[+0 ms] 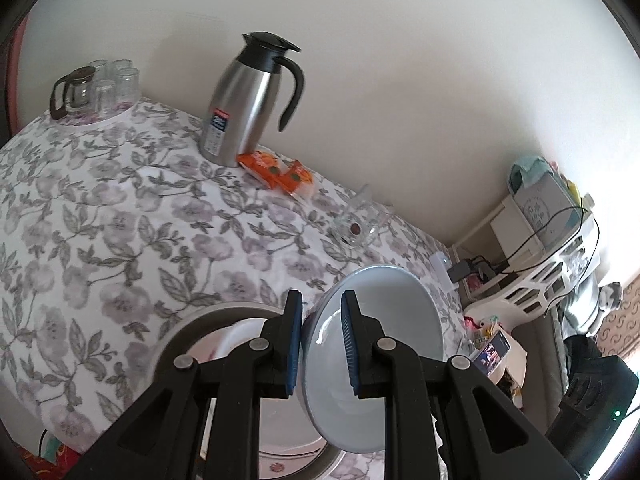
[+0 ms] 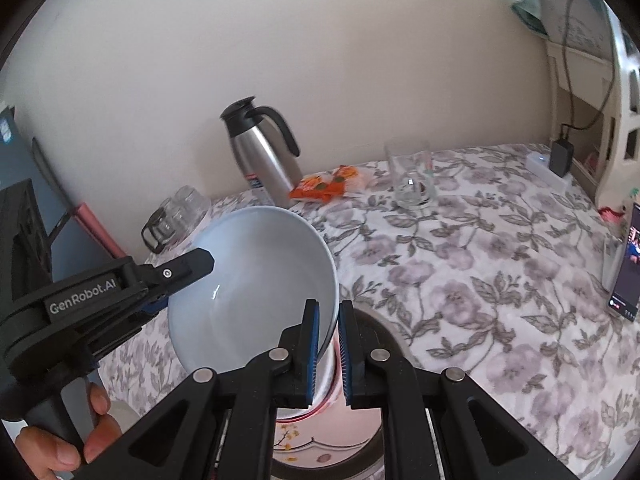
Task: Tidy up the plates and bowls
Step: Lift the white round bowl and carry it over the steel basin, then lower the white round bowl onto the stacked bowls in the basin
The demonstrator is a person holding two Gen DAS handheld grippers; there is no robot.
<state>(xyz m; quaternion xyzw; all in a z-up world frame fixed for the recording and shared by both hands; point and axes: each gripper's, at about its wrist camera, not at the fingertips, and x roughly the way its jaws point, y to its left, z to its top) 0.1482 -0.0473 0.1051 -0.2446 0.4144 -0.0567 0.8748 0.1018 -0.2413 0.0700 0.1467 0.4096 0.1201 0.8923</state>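
Observation:
A pale blue bowl (image 1: 376, 344) is held tilted above a grey-rimmed plate (image 1: 192, 328) on the floral tablecloth. My left gripper (image 1: 320, 340) is shut on the bowl's rim, one pad inside and one outside. In the right wrist view the same bowl (image 2: 248, 280) is gripped at its left rim by the left gripper (image 2: 176, 280) and at its right rim by my right gripper (image 2: 328, 344), also shut on it. Under the bowl lies a pink floral plate (image 2: 316, 436) inside the grey-rimmed one. A white dish (image 1: 240, 336) shows on the plate behind the left finger.
A steel thermos jug (image 1: 248, 100) stands at the back by the wall, with orange snack packets (image 1: 280, 172) beside it. A clear glass (image 2: 412, 184) stands to the right. A tray of glasses and a glass pot (image 1: 96, 88) is at the far left. A phone (image 2: 628, 264) stands at the table's right edge.

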